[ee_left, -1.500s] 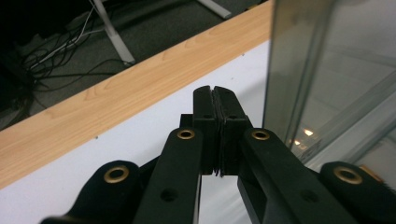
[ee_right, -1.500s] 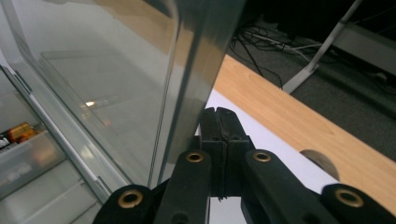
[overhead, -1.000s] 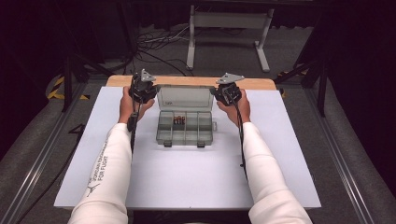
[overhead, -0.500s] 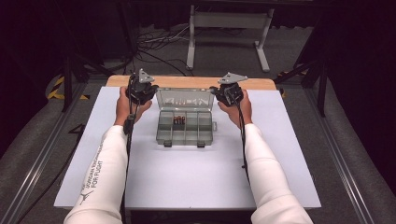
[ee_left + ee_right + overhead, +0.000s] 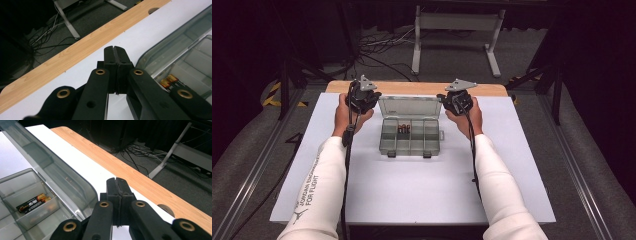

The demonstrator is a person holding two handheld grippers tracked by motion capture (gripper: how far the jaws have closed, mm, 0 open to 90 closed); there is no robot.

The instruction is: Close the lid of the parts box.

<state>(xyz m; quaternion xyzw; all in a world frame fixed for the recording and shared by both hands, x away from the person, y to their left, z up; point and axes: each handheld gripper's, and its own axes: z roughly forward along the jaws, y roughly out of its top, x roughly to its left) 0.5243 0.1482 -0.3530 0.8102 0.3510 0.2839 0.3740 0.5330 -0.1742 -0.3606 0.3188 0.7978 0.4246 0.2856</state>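
On the left of the high view, the left gripper [image 5: 363, 98] is held just beside the left edge of the clear plastic box [image 5: 411, 131], above the white table top [image 5: 412, 195]. Its tips are hard to make out from above, hidden under its own grey plate and the hand, but in the left gripper view [image 5: 115, 53] the two black jaws are pressed flat together with nothing between them.

The box sits in the middle of the far half of the table, its lid [image 5: 409, 106] standing open toward the wooden strip [image 5: 412, 88] at the far edge. The compartments are too small from above to count surely; a few batteries [image 5: 404, 128] lie in one of the middle ones at the back. In the left gripper view the box [image 5: 190, 57] is cut off by the right edge and the batteries [image 5: 169, 82] are partly hidden behind the jaw arm. In the right gripper view the batteries [image 5: 33, 202] lie in a compartment seen through the tinted wall, and the lid [image 5: 50, 170] runs off the top left corner.

On the right, the right gripper [image 5: 456, 100] hangs just beside the box's right side; its jaws [image 5: 116, 183] are likewise closed on nothing.

Against the earlier high views, both hands sit in nearly the same places, and the box and lid have not shifted.
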